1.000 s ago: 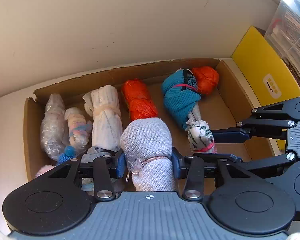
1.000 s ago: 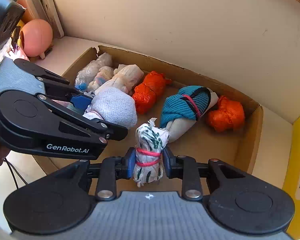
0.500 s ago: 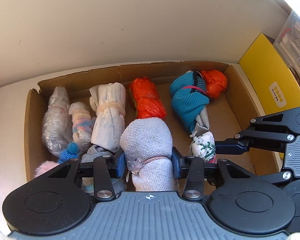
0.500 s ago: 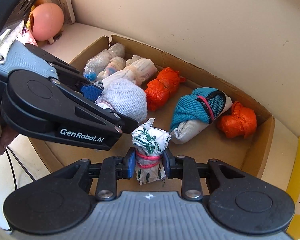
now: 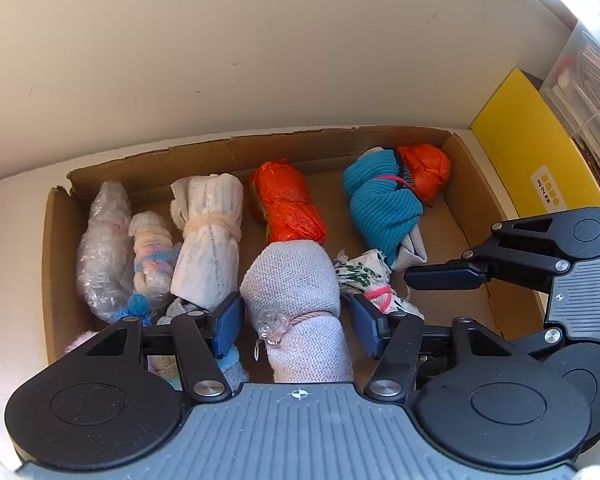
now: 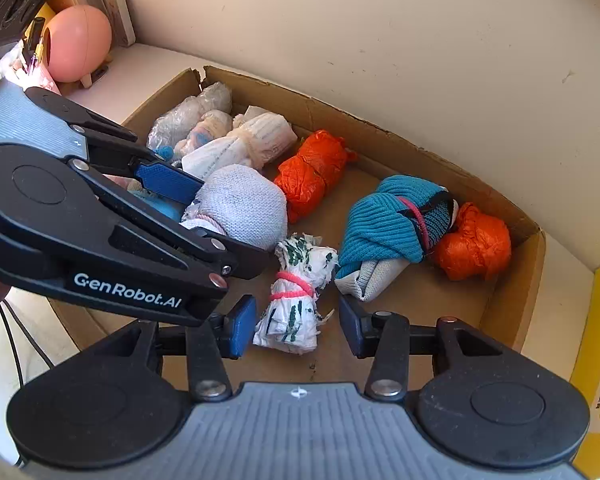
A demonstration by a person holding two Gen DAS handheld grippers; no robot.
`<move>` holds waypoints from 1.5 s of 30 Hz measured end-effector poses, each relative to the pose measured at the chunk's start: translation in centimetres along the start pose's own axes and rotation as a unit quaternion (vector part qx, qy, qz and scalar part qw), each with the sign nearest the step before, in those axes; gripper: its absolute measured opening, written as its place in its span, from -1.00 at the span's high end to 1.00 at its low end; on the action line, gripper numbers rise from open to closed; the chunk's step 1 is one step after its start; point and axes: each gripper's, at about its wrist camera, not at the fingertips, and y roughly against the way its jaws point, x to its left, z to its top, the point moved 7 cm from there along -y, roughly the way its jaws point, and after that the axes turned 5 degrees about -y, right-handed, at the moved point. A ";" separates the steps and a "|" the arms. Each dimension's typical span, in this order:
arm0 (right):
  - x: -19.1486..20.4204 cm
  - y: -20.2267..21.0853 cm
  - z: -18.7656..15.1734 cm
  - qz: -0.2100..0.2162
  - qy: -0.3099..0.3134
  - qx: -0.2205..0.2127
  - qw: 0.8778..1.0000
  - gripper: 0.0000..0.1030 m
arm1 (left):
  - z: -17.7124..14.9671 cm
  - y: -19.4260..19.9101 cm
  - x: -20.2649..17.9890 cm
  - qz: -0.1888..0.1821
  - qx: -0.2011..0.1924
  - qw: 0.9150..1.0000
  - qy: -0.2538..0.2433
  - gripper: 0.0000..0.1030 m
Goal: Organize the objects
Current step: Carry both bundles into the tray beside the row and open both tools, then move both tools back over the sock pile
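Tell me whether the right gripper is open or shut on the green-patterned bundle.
Open. The right gripper has its blue pads apart, with gaps either side of the green-patterned bundle, which lies on the cardboard box floor.

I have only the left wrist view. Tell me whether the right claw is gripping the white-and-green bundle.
Observer: No. The right claw is open, and both pads stand clear of the white-and-green bundle.
Operator: Report how the bundle lies.
Observer: It lies on the floor of the cardboard box, with its lower end between the pads.
Operator: Say what is beyond the box's left end.
Observer: A pink egg-shaped object stands there.
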 end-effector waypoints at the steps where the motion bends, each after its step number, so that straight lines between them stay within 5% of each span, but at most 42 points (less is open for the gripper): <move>1: 0.0 0.1 -0.2 -0.001 -0.003 -0.001 1.000 0.14 | 0.0 0.2 -0.1 0.001 -0.002 1.000 -0.001 -0.27; 27: 0.5 5.6 -0.1 -0.031 -0.030 -0.055 0.998 -0.02 | -0.5 6.5 -0.3 0.056 -0.055 0.997 -0.017 -0.42; 37: 1.5 11.8 -1.8 -0.040 -0.064 -0.118 0.990 -0.21 | -4.6 11.9 0.7 0.087 -0.076 0.993 -0.002 -0.56; 45: 2.2 15.1 -5.8 -0.030 -0.112 -0.131 0.985 -0.34 | -10.0 13.7 0.5 0.097 -0.054 0.994 0.004 -0.65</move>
